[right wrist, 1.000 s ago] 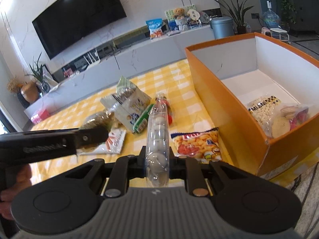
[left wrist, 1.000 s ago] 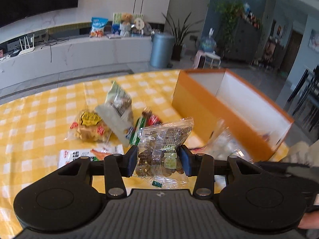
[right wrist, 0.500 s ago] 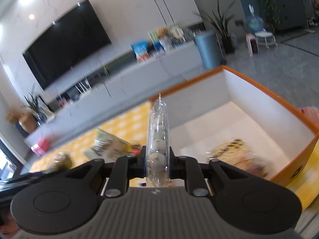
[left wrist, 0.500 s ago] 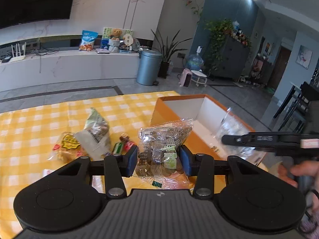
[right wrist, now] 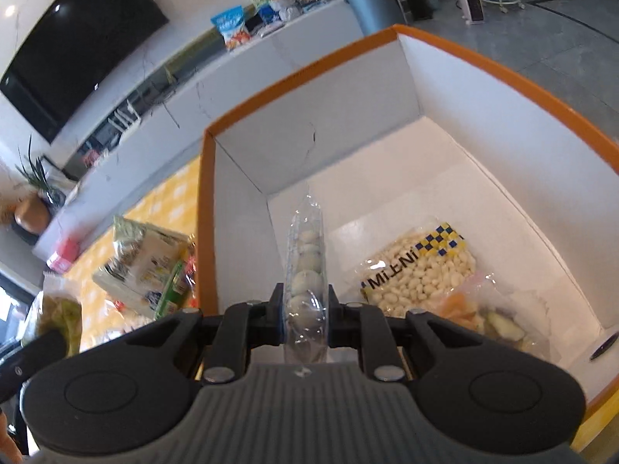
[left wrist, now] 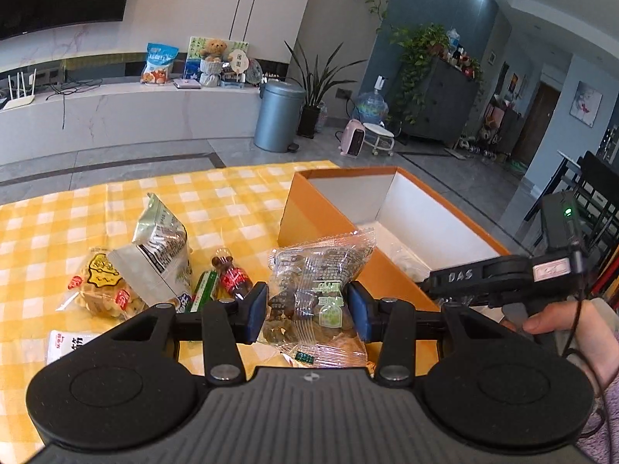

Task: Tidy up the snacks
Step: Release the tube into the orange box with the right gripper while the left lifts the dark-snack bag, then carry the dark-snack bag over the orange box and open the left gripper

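Clear tube of white balls (right wrist: 305,270) is gripped by the right gripper (right wrist: 305,319), jaws opening, above the orange box (right wrist: 205,208). Dark-snack packet (left wrist: 315,294) is clenched in the left gripper (left wrist: 307,311) beside the box, over the desk (left wrist: 46,228).

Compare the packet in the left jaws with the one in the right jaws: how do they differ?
The left gripper holds a wide, flat clear packet of dark pieces; the right gripper holds a narrow clear tube of pale round balls. The dark packet hangs near the orange box, outside its wall; the tube is above the box's inside. The left jaws grip firmly; the right jaws are opening around the tube. Both wrappers are transparent.
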